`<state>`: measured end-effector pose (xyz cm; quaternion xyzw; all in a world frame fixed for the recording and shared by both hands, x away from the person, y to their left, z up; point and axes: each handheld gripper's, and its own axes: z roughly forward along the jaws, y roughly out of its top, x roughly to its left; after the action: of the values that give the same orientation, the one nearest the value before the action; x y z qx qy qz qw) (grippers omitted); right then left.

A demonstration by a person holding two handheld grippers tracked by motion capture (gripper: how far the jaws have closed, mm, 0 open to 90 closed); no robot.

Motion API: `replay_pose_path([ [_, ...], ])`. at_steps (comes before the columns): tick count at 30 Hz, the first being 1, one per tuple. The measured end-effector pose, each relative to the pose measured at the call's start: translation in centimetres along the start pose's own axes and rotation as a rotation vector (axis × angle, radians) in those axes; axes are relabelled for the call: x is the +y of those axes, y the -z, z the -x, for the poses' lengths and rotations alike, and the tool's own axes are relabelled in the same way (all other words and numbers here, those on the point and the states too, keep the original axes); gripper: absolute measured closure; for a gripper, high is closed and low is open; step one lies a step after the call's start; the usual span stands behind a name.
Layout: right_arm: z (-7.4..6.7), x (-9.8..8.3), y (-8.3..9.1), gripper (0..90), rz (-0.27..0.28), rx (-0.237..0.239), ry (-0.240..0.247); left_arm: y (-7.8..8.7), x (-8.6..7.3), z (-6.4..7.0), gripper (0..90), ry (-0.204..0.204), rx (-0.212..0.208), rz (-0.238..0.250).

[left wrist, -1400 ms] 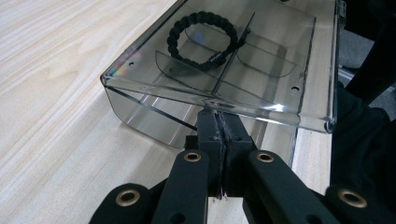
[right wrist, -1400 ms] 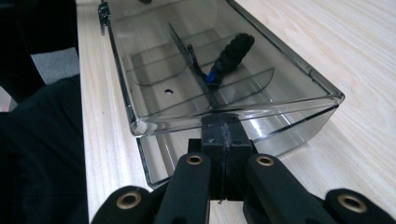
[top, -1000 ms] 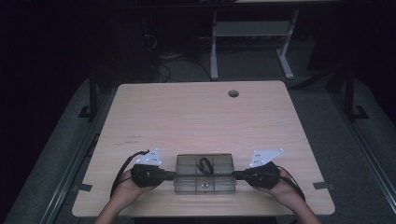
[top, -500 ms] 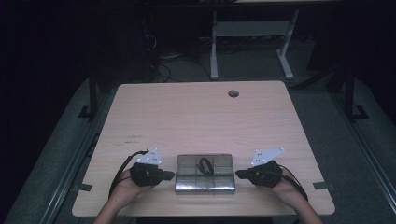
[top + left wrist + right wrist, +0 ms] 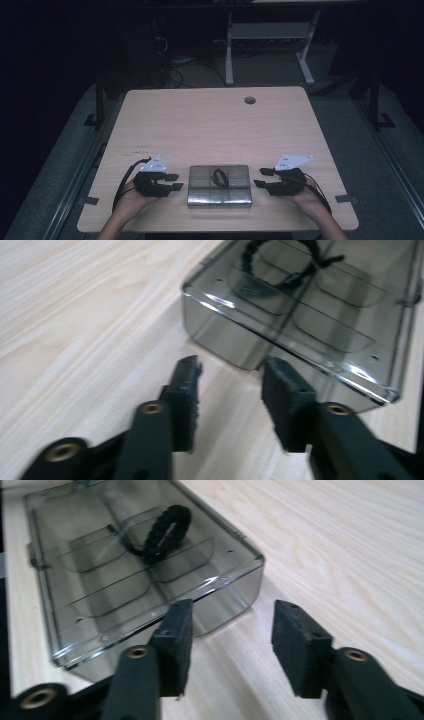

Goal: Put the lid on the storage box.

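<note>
The box [image 5: 220, 186] lies flat near the table's [image 5: 210, 125] front edge, long axis left-right, a bracelet [image 5: 219, 176] inside. Left gripper [image 5: 176, 182] and right gripper [image 5: 260, 177] flank its ends, jaws just opened, released, nothing between them.

Setting reads as a lab or test room, darkened, not a home. Evidence: a single light wood-laminate table [image 5: 210, 130] with a round cable hole [image 5: 249, 100] near its far edge, standing on grey carpet [image 5: 360, 150]. Behind it, the white metal legs of a second desk [image 5: 265, 45] and loose cables [image 5: 170, 70] on the floor. Dark frame rails [image 5: 100, 105] flank the table on both sides.
</note>
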<state>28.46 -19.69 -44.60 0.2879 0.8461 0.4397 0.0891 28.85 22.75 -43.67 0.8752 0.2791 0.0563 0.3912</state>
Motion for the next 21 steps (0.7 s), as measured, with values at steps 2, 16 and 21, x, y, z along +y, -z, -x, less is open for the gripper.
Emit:
replay_pose_path([
  [2, 0.2, -0.1, 0.0, 44.7, 0.003, -0.020, -0.007, 0.0, -0.2, -0.2, 51.0, 0.011, 0.029, 0.004],
  [16, 2.3, -1.1, 0.2, 31.2, 0.042, -0.181, -0.114, -0.3, -1.6, -2.4, 34.8, 0.109, 0.135, 0.036],
  [21, 2.8, -1.3, 0.3, 27.9, 0.047, -0.238, -0.148, -0.2, -1.7, -2.7, 31.2, 0.113, 0.168, 0.030],
])
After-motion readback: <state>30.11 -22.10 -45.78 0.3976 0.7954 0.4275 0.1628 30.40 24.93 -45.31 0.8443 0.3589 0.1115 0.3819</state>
